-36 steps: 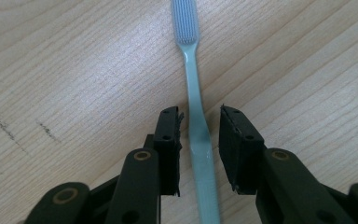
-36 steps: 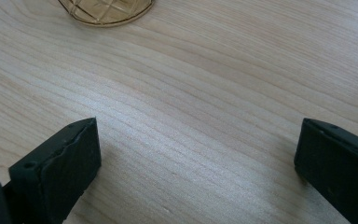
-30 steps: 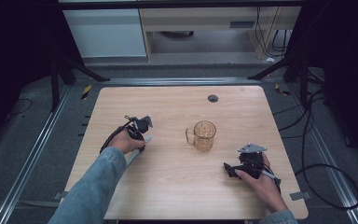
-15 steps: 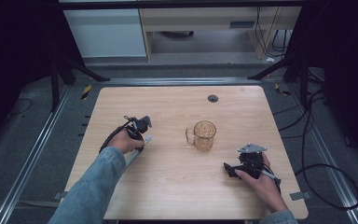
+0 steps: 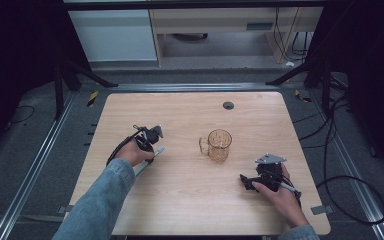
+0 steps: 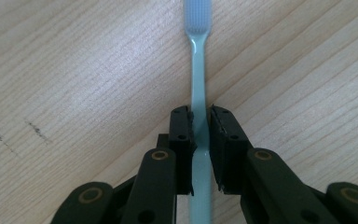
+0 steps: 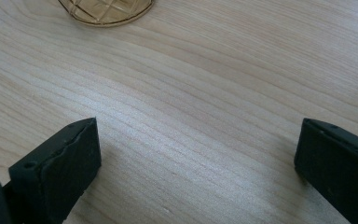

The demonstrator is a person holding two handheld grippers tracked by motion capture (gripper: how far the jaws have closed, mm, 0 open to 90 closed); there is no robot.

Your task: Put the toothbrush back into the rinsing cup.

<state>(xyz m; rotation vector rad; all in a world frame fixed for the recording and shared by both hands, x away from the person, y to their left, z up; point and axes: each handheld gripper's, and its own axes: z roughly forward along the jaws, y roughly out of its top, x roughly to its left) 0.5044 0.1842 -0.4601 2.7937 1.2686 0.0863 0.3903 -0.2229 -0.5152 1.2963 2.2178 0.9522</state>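
Left tool [image 6: 200, 123] has just been closing and now I have it pinching the toothbrush [image 6: 198, 70], which lies flat on the tabletop [image 5: 190, 200] well left of the mug [image 5: 218, 145]. Right tool [image 7: 196, 154] rests wide apart, holding nothing, near the mug's right.

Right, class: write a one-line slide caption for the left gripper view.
Left gripper shut on a pale blue toothbrush lying on the wooden table.

Pale blue toothbrush [image 6: 198, 88] lies flat on the wooden table [image 6: 74, 70].
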